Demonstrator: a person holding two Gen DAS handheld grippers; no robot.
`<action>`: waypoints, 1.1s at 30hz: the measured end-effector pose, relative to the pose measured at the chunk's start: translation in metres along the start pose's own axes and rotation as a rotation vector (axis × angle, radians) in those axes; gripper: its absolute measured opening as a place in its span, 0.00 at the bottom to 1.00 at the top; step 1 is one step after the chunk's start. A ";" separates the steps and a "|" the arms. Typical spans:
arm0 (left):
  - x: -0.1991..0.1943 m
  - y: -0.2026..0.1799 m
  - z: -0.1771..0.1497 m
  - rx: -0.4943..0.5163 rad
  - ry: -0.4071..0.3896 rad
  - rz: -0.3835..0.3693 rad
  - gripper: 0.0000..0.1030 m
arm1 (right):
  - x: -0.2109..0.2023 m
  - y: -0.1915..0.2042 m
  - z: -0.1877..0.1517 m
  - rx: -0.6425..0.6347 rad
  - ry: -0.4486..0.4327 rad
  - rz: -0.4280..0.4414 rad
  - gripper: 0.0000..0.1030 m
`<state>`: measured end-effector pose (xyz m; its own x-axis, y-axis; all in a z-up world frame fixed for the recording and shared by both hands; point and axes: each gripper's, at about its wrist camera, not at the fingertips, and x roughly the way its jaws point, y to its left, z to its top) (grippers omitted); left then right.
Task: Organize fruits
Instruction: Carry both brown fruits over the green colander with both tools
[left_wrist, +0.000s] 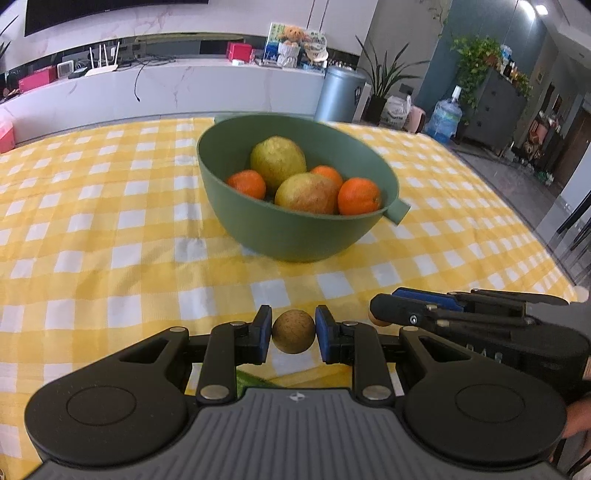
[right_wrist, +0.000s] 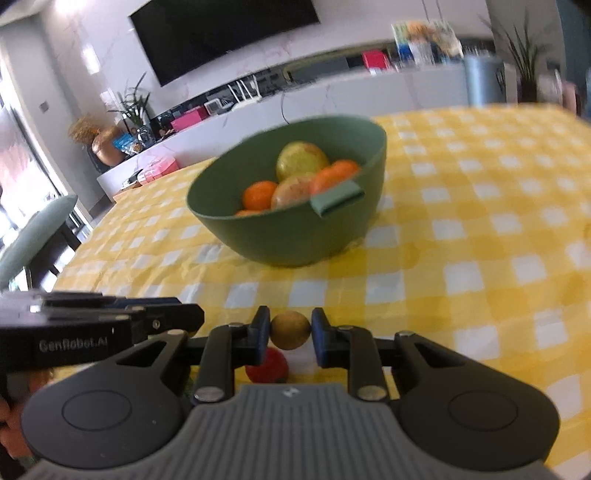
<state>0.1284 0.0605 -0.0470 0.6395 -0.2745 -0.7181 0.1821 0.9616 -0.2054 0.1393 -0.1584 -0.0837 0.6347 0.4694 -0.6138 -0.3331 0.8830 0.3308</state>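
A green bowl (left_wrist: 295, 236) stands mid-table and holds two yellow-green pears (left_wrist: 277, 162) and three oranges (left_wrist: 359, 195); it also shows in the right wrist view (right_wrist: 288, 236). My left gripper (left_wrist: 293, 332) is shut on a small round brown fruit (left_wrist: 293, 331) just above the cloth, in front of the bowl. My right gripper (right_wrist: 290, 330) is shut on a similar small brown fruit (right_wrist: 290, 329). A red fruit (right_wrist: 267, 365) lies on the cloth under the right gripper. The right gripper's body shows in the left wrist view (left_wrist: 461, 310), close beside the left gripper.
A yellow-and-white checked tablecloth (left_wrist: 110, 229) covers the table. Something green (left_wrist: 251, 380) lies under the left gripper. A green chair (right_wrist: 33, 236) stands at the table's left edge. A cabinet with clutter and a bin (left_wrist: 340, 92) stand beyond the far edge.
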 end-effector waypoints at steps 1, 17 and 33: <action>-0.003 -0.001 0.002 0.000 -0.011 -0.002 0.27 | -0.004 0.003 0.001 -0.027 -0.014 -0.006 0.19; -0.028 -0.004 0.044 -0.018 -0.144 -0.012 0.27 | -0.034 0.033 0.039 -0.263 -0.182 -0.043 0.19; 0.010 0.006 0.079 0.006 -0.170 0.030 0.27 | 0.013 0.043 0.085 -0.329 -0.162 -0.081 0.19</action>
<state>0.1945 0.0634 -0.0027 0.7616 -0.2419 -0.6012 0.1648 0.9695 -0.1813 0.1925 -0.1152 -0.0168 0.7614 0.4146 -0.4984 -0.4671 0.8839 0.0218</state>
